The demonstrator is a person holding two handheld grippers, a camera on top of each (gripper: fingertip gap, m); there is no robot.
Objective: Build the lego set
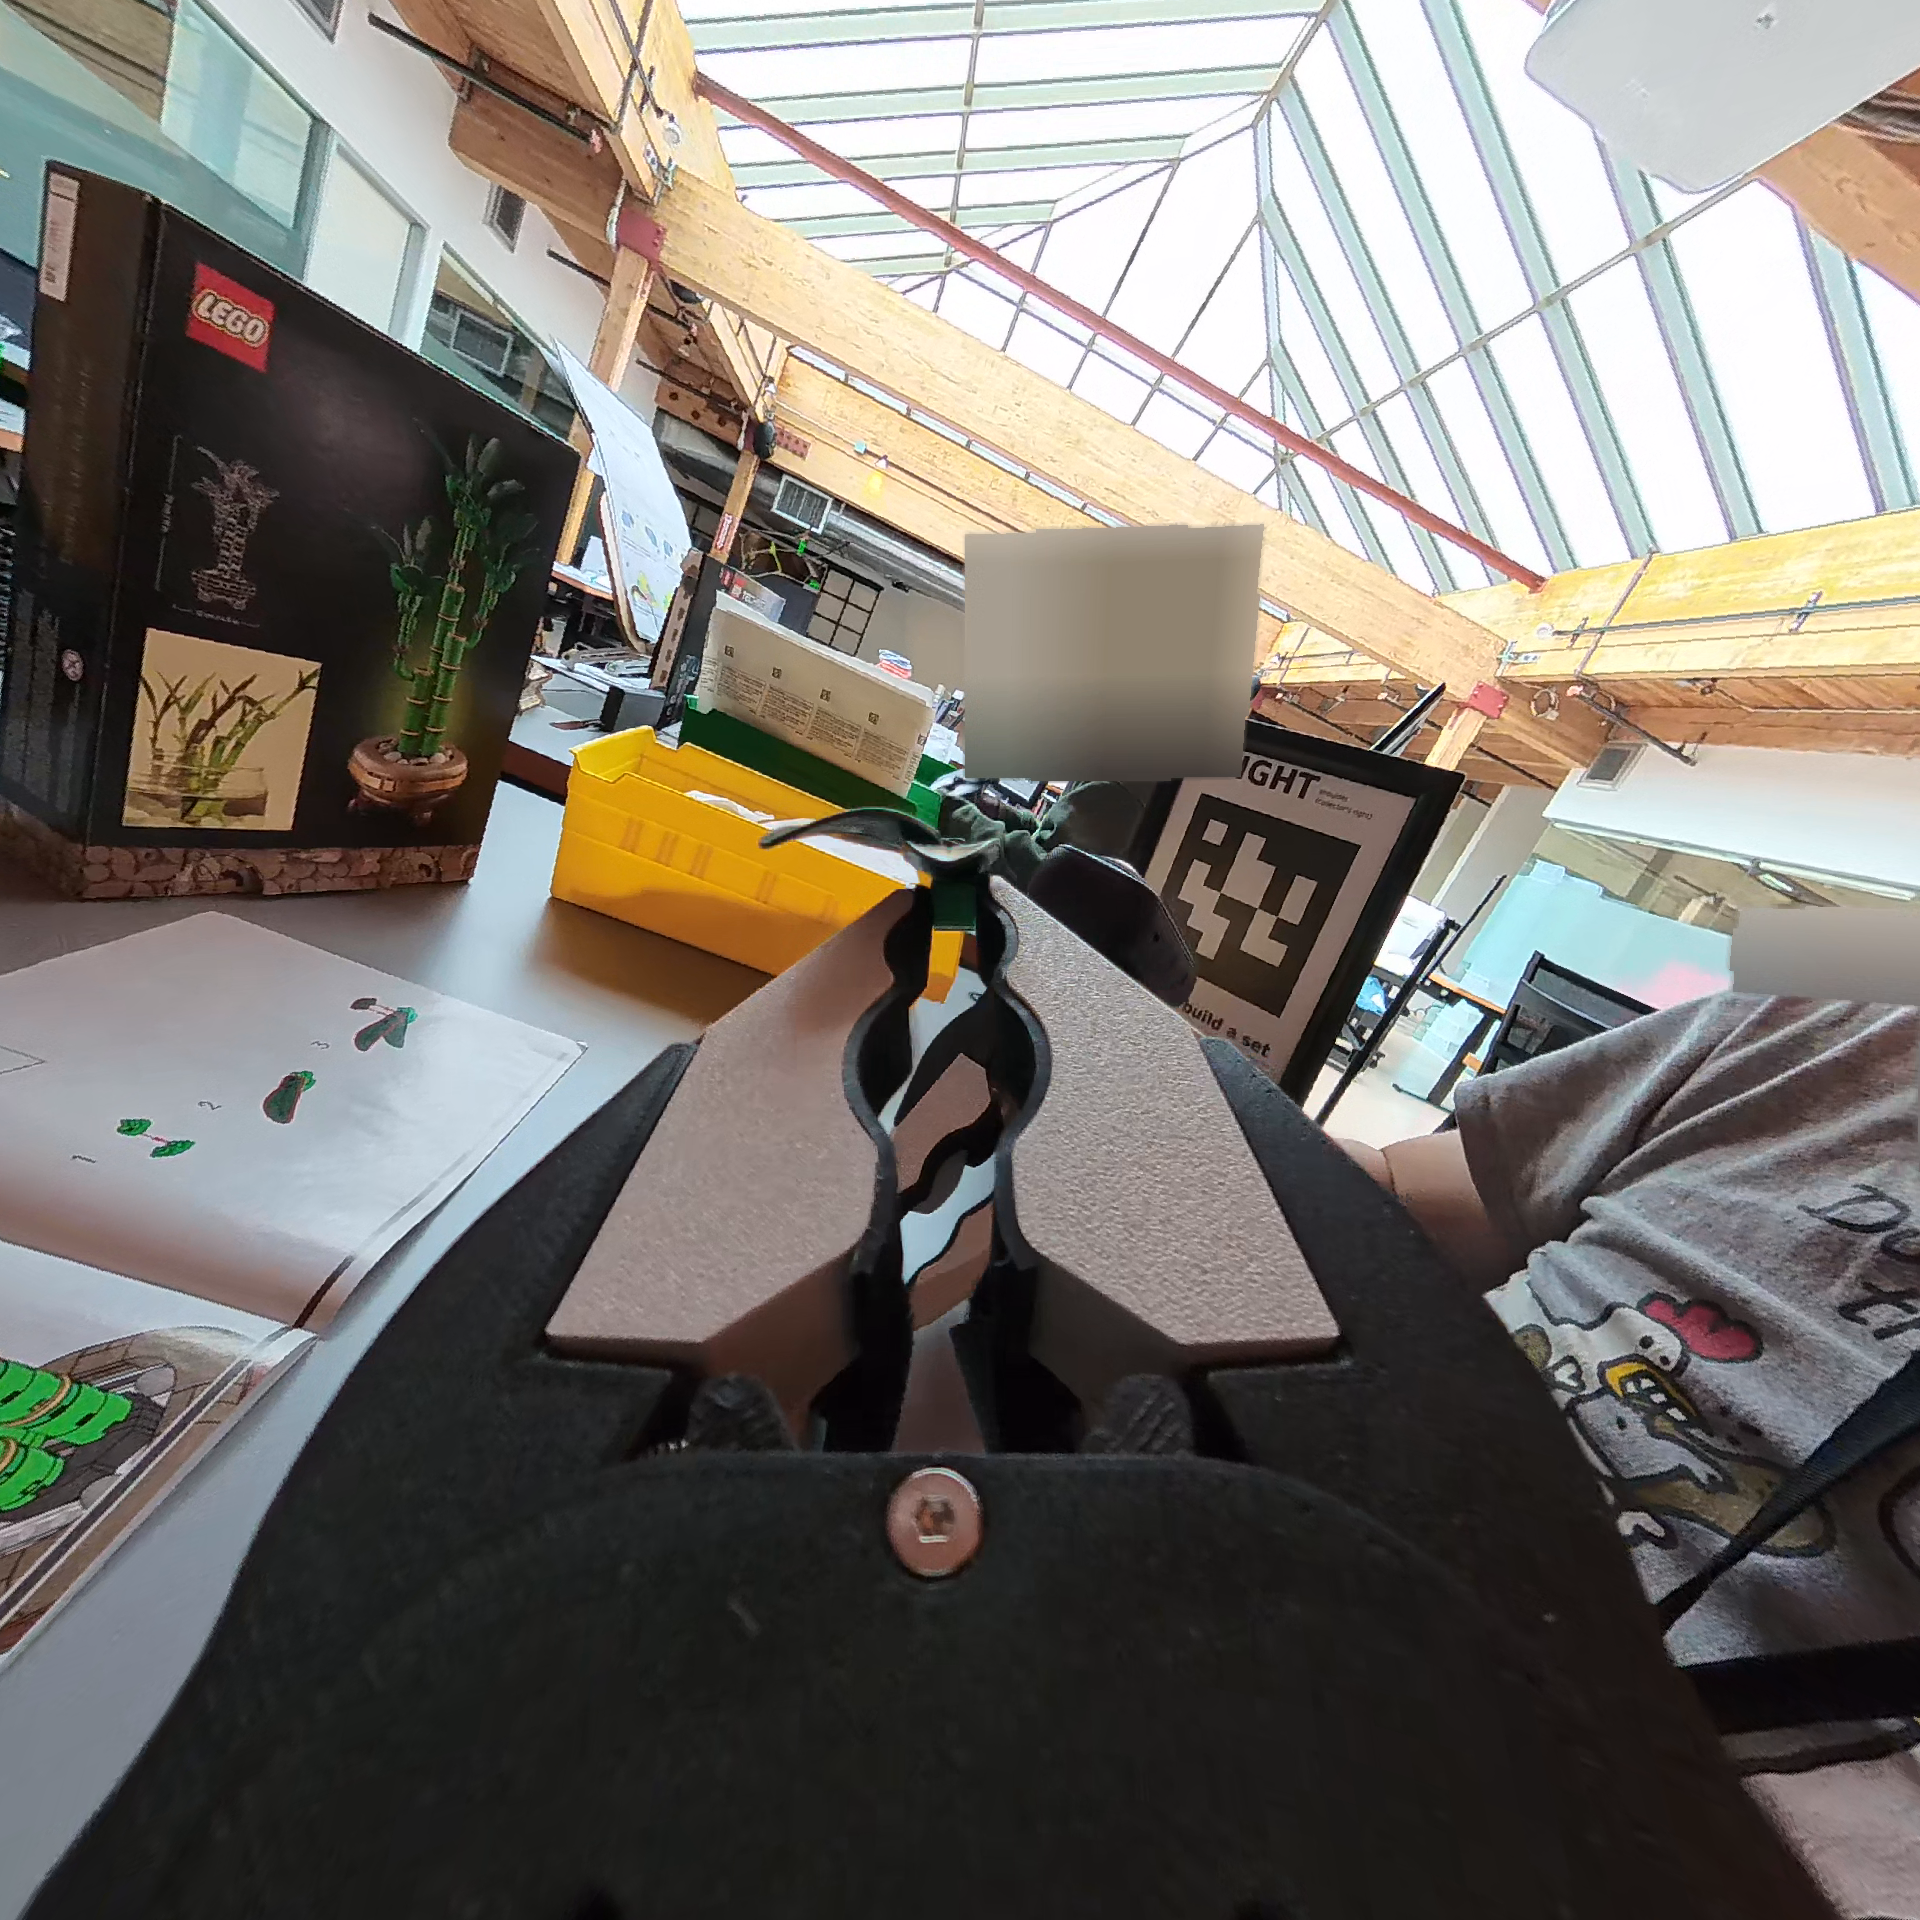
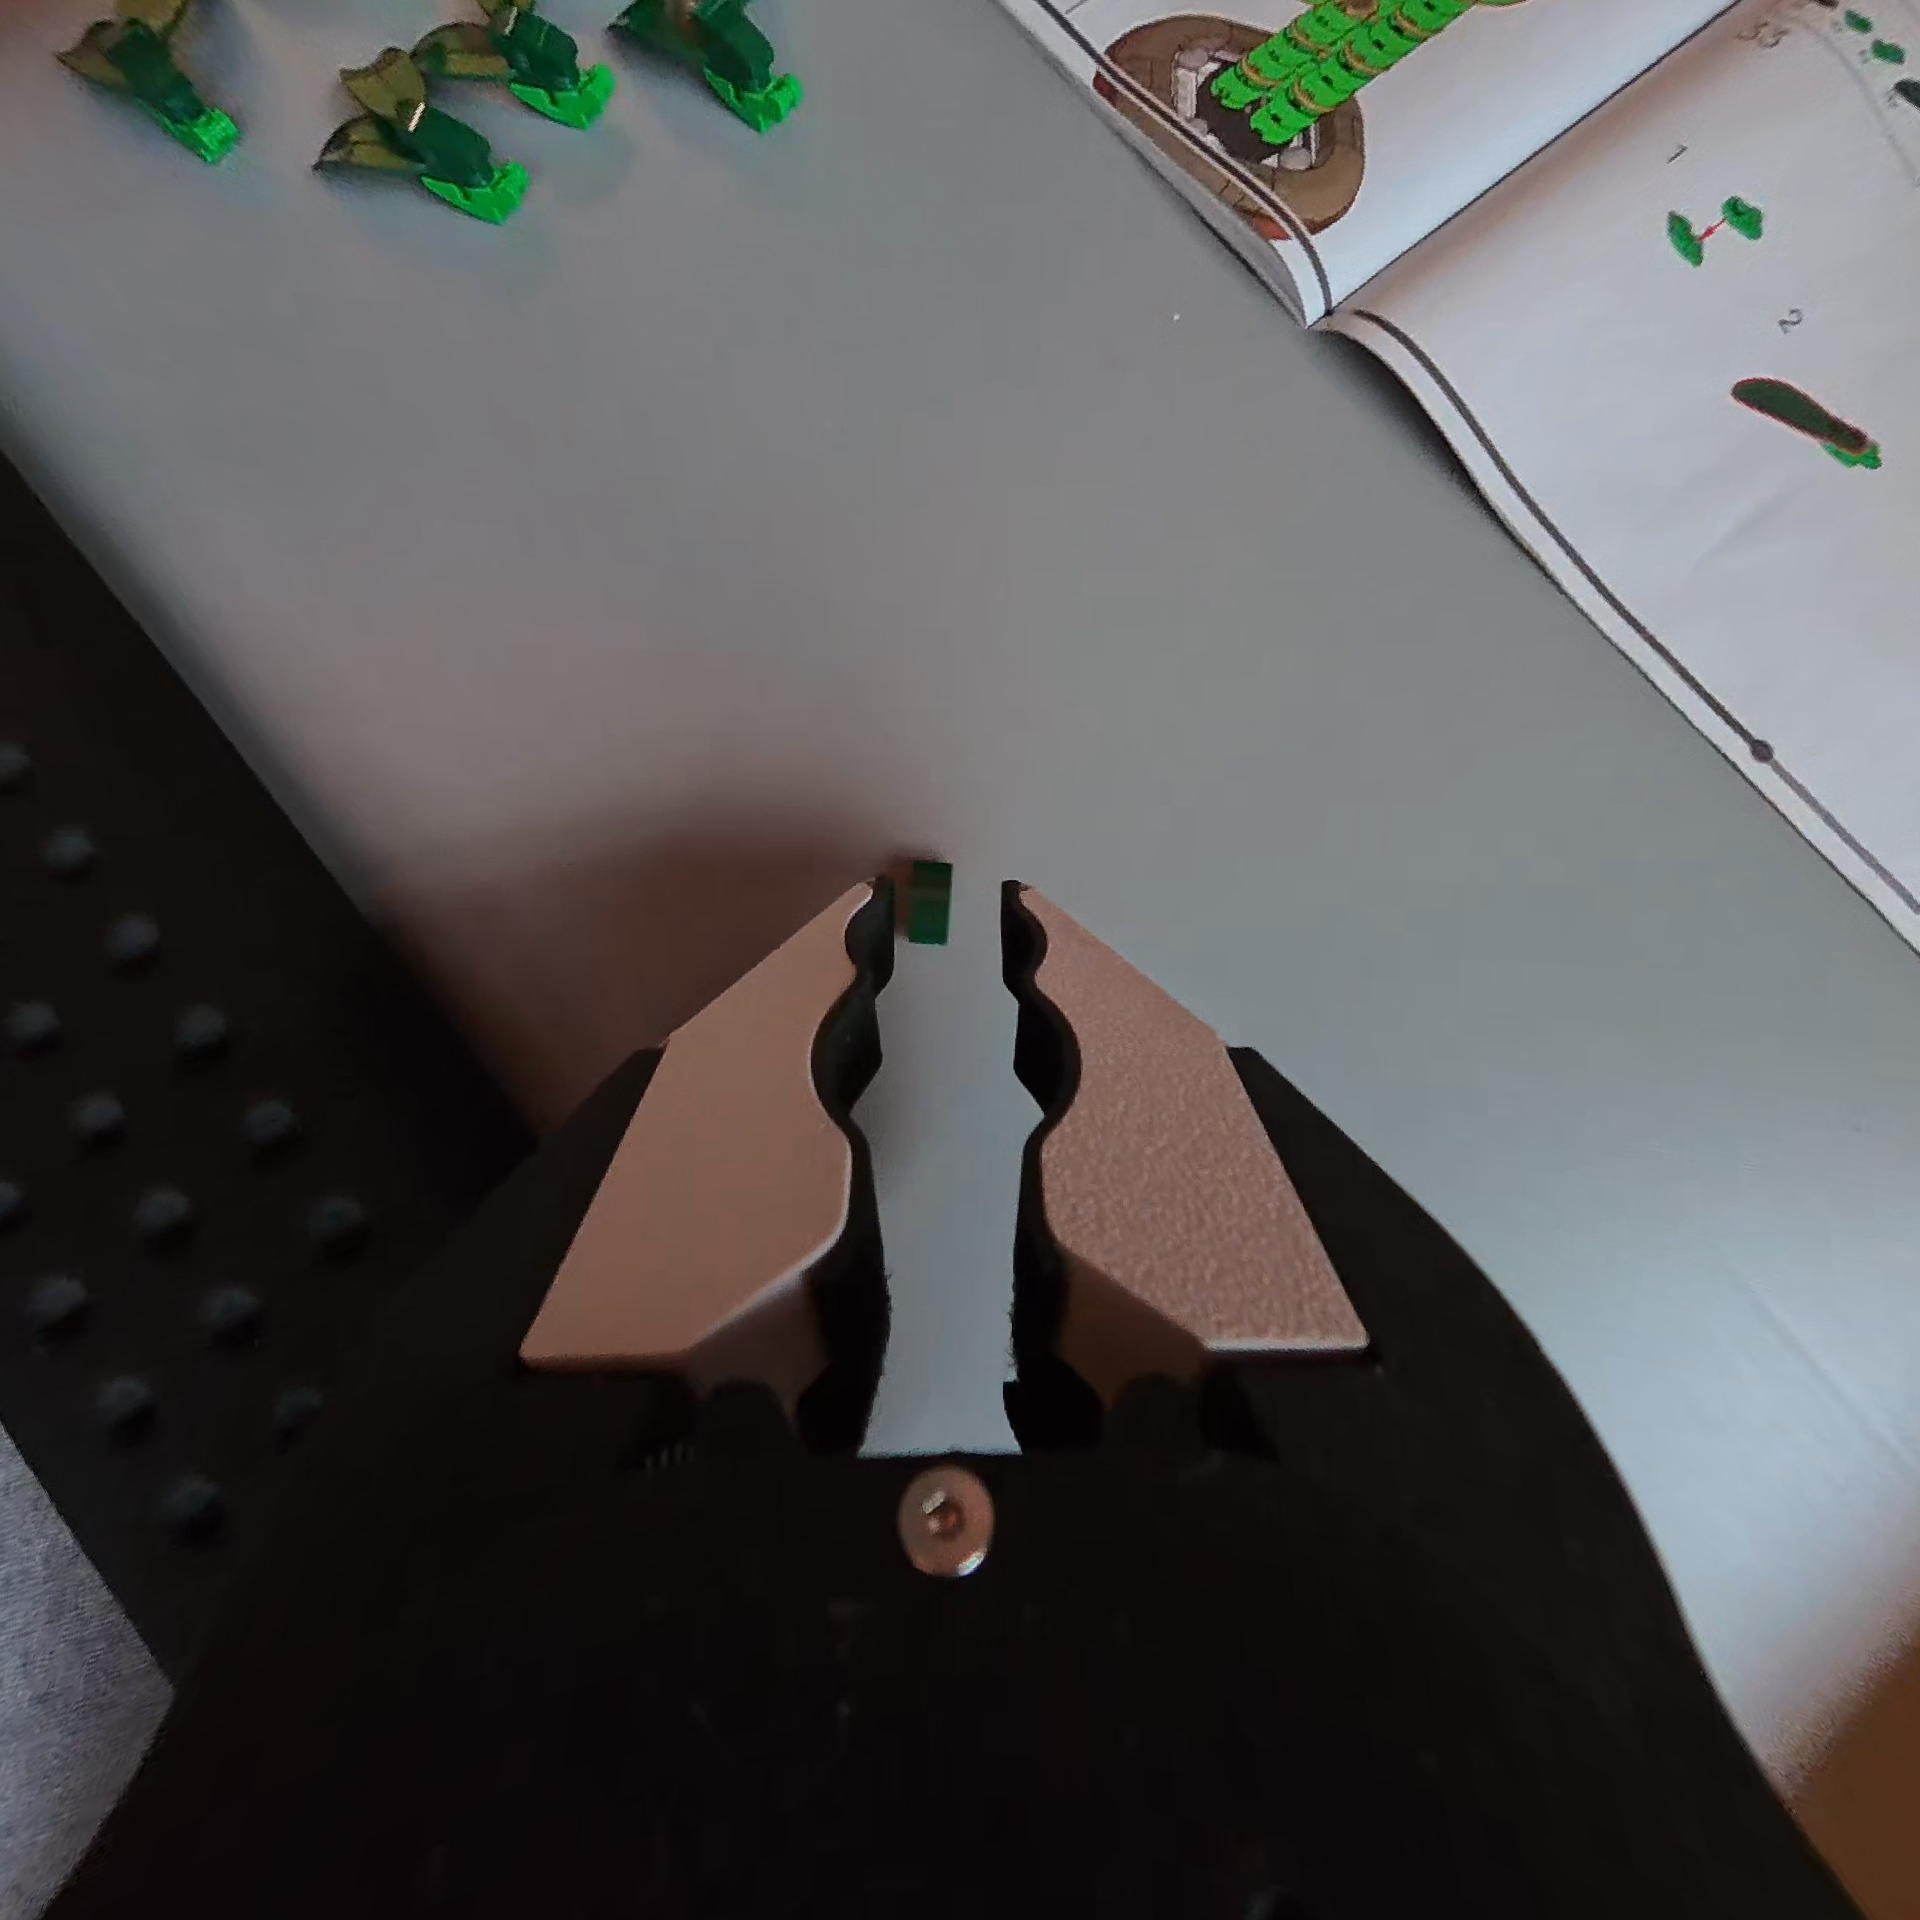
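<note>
My left gripper (image 1: 954,902) is shut on a small green lego piece (image 1: 952,906) with a dark leaf part (image 1: 868,828) sticking up above the fingertips; it is held in the air, tilted upward. My right gripper (image 2: 948,896) is open and points down at the grey table (image 2: 727,520). A small green brick (image 2: 928,902) sits between its fingertips, close to the left finger, with a gap to the right one. Several built green leaf assemblies (image 2: 436,135) lie on the table at the far top left of the right wrist view.
The open instruction booklet (image 2: 1662,416) lies at the right and also shows in the left wrist view (image 1: 260,1091). The black lego box (image 1: 281,582), a yellow bin (image 1: 717,852) and a green bin (image 1: 800,758) stand behind. A black studded mat (image 2: 135,1091) borders the table at left. The left gripper's tips are roughly 20 centimeters from the right gripper's.
</note>
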